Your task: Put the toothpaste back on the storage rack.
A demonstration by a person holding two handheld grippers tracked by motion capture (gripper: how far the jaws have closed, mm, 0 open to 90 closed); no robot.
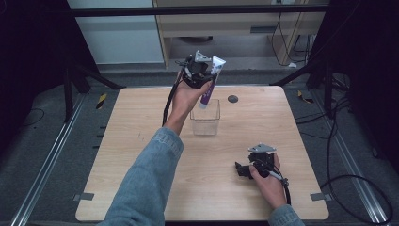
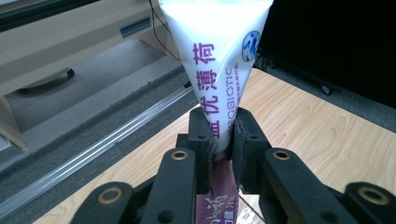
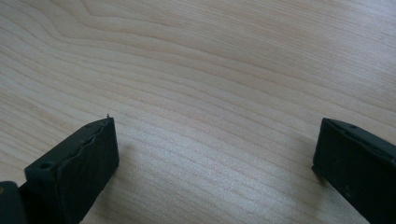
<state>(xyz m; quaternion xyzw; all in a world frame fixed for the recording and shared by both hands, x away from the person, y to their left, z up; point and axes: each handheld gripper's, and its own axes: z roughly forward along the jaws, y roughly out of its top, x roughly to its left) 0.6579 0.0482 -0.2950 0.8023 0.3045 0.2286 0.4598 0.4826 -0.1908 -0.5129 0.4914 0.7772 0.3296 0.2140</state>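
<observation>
The right tool [image 3: 215, 154] looks down along its own two black jaws, which rise from the lower left and lower right corners and stand wide apart with nothing between them. Beneath and beyond them lies the bench [image 3: 210, 70], a pale wood surface whose grain runs in long, gently curved lines across the whole picture. The left jaw shows a rough, slightly wavy inner edge and a small round hole on its upper face, while the right jaw is cut off by the picture's edge, and each casts a soft shadow on the wood close beside it.
</observation>
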